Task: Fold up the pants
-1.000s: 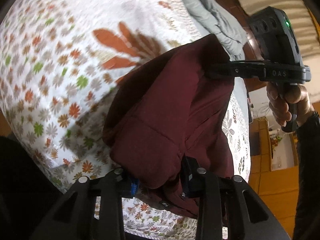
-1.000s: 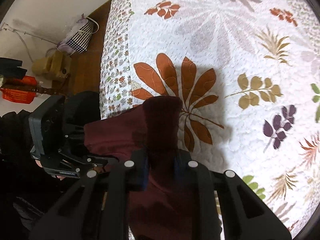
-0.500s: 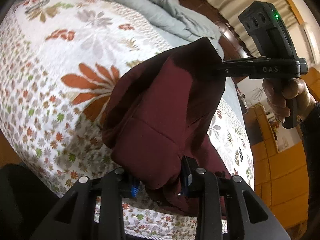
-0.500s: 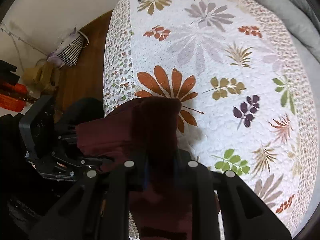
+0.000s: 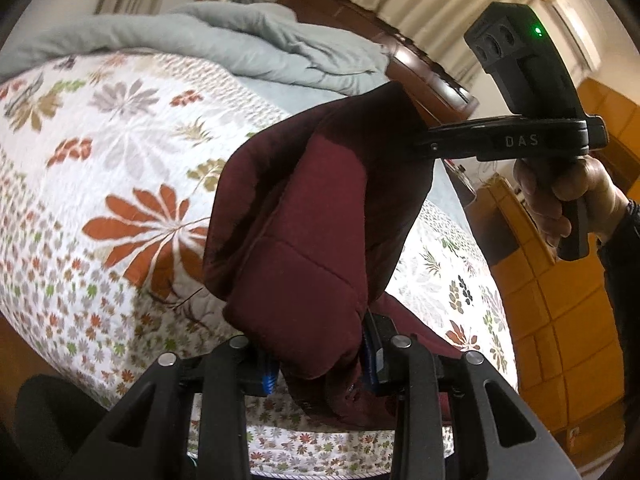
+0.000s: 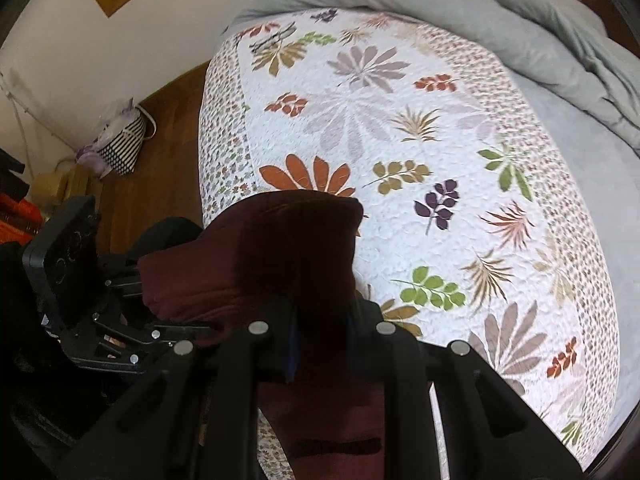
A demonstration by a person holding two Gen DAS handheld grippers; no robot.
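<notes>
Maroon pants (image 5: pixel 320 216) are held bunched above the bed (image 6: pixel 400 128), clamped by left gripper (image 5: pixel 320 364) and right gripper (image 6: pixel 320 336); no fold is laid.

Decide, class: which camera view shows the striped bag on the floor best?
The right wrist view. There the striped bag sits on the wooden floor beside the bed, in plain sight. The left wrist view does not show it at all: the maroon pants and bedding fill the frame.

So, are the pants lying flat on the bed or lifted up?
Lifted: the pants hang bunched between the left gripper and right gripper, above the quilt.
</notes>
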